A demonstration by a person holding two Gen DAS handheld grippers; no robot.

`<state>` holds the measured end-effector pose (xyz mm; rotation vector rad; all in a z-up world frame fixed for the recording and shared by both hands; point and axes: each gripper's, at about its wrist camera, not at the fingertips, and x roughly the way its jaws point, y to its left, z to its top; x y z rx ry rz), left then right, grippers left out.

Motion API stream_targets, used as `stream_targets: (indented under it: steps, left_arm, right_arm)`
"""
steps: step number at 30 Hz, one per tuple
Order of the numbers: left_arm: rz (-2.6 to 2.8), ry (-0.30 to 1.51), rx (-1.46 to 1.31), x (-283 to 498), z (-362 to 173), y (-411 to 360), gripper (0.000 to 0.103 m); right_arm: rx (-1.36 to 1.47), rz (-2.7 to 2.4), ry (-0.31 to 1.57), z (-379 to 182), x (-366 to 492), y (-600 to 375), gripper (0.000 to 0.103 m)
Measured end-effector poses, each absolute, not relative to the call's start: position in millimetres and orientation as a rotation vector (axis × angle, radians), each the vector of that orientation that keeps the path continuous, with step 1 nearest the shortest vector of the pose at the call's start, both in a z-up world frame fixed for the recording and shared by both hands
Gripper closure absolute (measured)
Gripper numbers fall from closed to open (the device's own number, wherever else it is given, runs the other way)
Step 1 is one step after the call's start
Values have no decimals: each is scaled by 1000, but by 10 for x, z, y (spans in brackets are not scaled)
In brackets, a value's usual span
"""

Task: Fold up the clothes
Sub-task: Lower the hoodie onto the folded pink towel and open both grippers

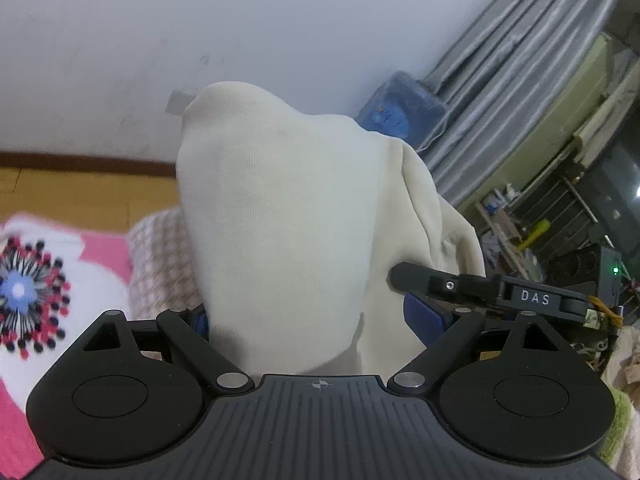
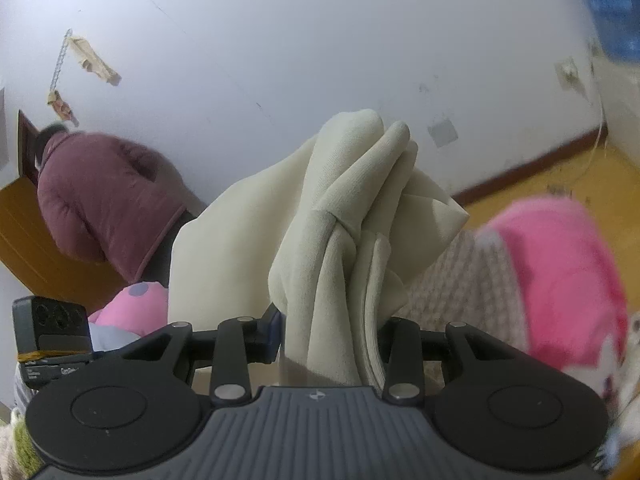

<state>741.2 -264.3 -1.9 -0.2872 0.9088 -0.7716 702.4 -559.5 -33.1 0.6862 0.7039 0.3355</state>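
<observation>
The cream garment (image 1: 288, 216) is pinched by the left hand-held gripper (image 1: 308, 320), its cloth bulging up between the blue pads. In the right hand-held gripper (image 2: 328, 336) a bunched, many-layered edge of the same garment (image 2: 352, 216) is clamped. The cloth is held above a checked blanket (image 2: 460, 280) and pink bedding (image 1: 104, 248). A white wall (image 1: 200, 40) and wooden floor (image 1: 80, 196) are seen behind; a person in a maroon jacket (image 2: 104, 200) stands apart.

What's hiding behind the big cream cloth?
Behind the cream cloth peeks a pink-and-white checked blanket, a blue plastic bag and the white wall. Whatever lies directly behind its middle is covered.
</observation>
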Motion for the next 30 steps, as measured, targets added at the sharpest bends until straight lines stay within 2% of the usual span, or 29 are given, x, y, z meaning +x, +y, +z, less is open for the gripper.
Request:
stream_targets:
  steps: [4,10,14,16,18,19,23,26,28,30]
  left_arm:
    - [-717,959,-331,7446,-248,-2603,16]
    - [-775,987,-510,7408,-2,-2389,13]
    - [-736,1037,-498,7412,-266,-2381,13]
    - [-690,1047,-422,7423,-436,-2444,12]
    - [-669,1039,-366,7408,-537,-2451,11]
    - [-667,1035,-355,7395,-564,-2438,10]
    - [-707,969,-308,7309,-323,-2243,6]
    - [-723,795,-232,7128,63,-2023,4]
    - [-725,660,-170,7080,263,-1979,3]
    - [-738,626,-122,7180,325,-2115,5]
  right_arm:
    - [715,319,750,-517,7070,-5635,63]
    - [717,361,772,-378,7088,-5733,63]
    - [686,383,840,-459,7259,-5745,62]
    - [664,338,894,-639,7307,-5710,58]
    - [706,284,906,-844,7290,-5756,46]
    - [750,273,890,-910,7258,-5808,45]
    - [809,267,855,-863,7061,-5991,41]
    - [778,237,796,-599,6795,-6101,40]
    - [690,212,708,-312,6592,-6076,44]
    - [623,212,644,-80,6559,-5906,59]
